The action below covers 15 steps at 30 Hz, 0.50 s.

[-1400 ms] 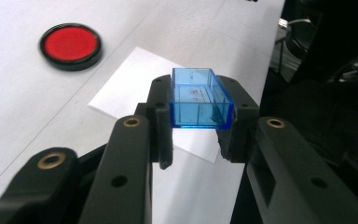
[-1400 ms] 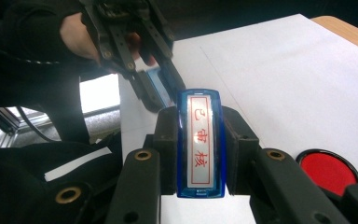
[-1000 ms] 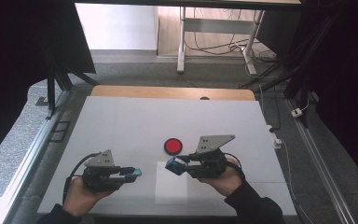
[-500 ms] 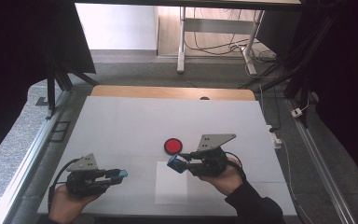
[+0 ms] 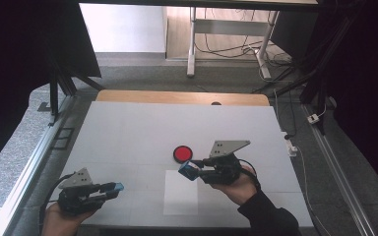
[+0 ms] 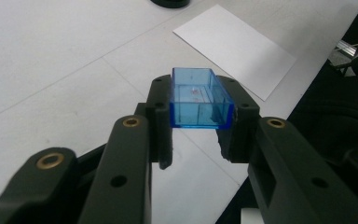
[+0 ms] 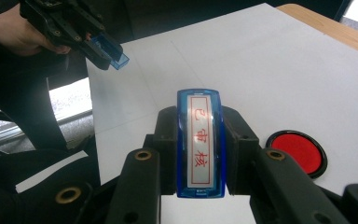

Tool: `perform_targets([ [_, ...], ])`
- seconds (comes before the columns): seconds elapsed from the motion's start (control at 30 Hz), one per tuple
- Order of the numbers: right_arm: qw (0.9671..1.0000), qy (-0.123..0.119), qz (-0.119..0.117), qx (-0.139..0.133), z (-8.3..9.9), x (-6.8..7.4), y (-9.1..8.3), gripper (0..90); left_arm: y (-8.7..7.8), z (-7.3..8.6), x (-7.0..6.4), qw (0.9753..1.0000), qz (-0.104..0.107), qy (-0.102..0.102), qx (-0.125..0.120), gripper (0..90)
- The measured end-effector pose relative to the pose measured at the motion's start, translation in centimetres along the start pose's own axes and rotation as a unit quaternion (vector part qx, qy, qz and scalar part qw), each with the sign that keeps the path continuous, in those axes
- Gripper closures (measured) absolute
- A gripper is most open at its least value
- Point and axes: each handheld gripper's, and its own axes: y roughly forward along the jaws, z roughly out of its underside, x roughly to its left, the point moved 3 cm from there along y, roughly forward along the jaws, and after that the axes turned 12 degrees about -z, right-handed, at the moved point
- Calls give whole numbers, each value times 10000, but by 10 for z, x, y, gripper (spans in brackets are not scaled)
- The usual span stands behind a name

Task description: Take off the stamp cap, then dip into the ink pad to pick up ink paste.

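My right gripper (image 5: 189, 169) is shut on a blue stamp (image 5: 187, 170), held just above the table. Its white face with red characters (image 7: 200, 144) shows between the black jaws of the gripper (image 7: 200, 122). A round red ink pad (image 5: 182, 154) lies on the table just beyond it, apart from the stamp (image 7: 297, 151). Near the front left edge my left gripper (image 5: 113, 189) is shut on a clear blue stamp cap (image 6: 198, 100), open side up. The right gripper view shows that cap (image 7: 113, 54) far off in the left gripper (image 7: 98, 46).
A white sheet of paper (image 5: 180, 191) lies on the white table (image 5: 142, 128) between the two hands, also in the left gripper view (image 6: 235, 46). A wooden strip (image 5: 177, 97) runs along the far edge. Cables and table legs lie on the floor beyond.
My left gripper has pulled back toward the front left edge with the blue cap, away from the right one. The right gripper with the stamp has barely moved.
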Motion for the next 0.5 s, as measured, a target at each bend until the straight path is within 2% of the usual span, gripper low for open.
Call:
perform_targets([
  [0.2, 10000, -27, 45, 39, 1, -1, 0, 711, -2, 6, 3, 9999, 13, -114, 20, 681],
  [0.5, 9998, -86, 141, 65, 1, -3, -1, 711, -1, 10, 3, 9999, 52, -111, 105, 681],
])
